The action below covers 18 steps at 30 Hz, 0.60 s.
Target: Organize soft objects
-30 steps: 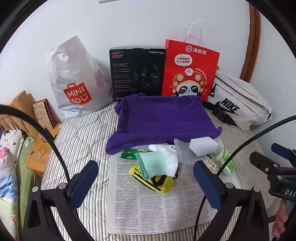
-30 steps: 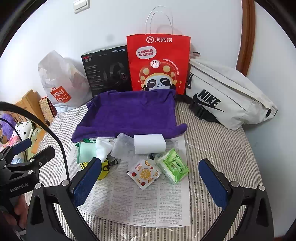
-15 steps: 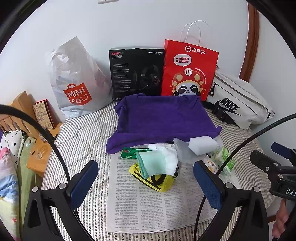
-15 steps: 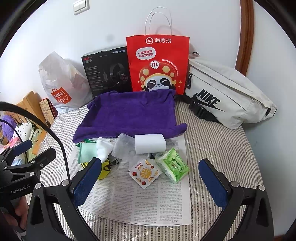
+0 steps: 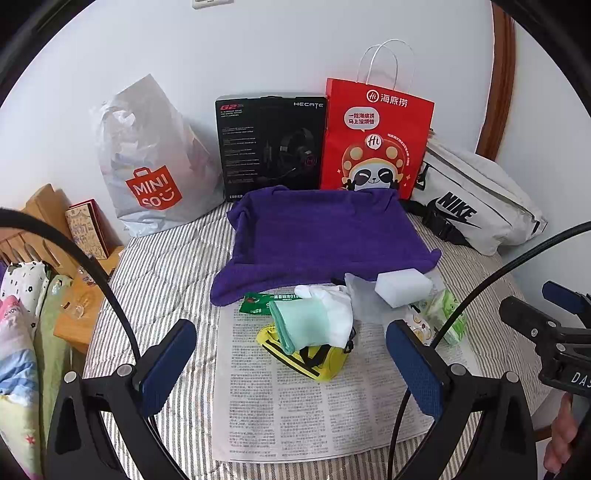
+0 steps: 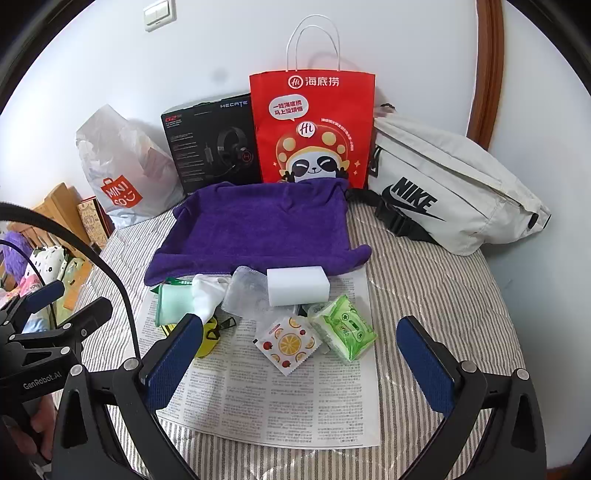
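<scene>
A striped bed meets the white wall; newspaper lies before me, purple towel at 12 o'clock. My left gripper and right gripper both hang released, empty.

Home bedroom. Work surface is a striped quilted mattress pushed against a white wall with a light switch at 11 o'clock. Personal clutter lines the wall: Miniso shopping bag, Hecate headset box, Haidilao paper bag, Nike waist bag. Patterned bedding at 9 o'clock.
</scene>
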{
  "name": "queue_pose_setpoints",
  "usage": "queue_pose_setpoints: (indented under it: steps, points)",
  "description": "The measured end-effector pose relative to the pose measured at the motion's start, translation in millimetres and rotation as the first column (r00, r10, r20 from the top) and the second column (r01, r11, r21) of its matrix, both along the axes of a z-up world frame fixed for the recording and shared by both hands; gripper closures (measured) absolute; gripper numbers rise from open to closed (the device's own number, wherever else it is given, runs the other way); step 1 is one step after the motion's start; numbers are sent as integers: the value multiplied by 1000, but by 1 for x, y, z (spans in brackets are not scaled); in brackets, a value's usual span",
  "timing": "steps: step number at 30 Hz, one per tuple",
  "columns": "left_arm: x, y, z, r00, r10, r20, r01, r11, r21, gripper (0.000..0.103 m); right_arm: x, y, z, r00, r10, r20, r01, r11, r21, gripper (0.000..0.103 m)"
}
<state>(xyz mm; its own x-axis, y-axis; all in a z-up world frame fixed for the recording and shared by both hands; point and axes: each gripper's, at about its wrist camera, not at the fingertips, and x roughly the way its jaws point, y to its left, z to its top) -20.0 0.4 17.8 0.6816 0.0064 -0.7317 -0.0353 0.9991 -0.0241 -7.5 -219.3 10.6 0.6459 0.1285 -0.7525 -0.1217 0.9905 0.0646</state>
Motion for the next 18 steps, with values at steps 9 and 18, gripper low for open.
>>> queue_pose_setpoints:
  steps: [9,18]
  points:
    - [0,-1,-1,1000,-5,0,5,1000,5,0,0,0,0,1000,0,-2,0,1000,0,0]
    - [-1,-1,-2,1000,-3,-3,3,1000,6,0,0,-1,1,1000,-1,-1,1,1000,-1,0]
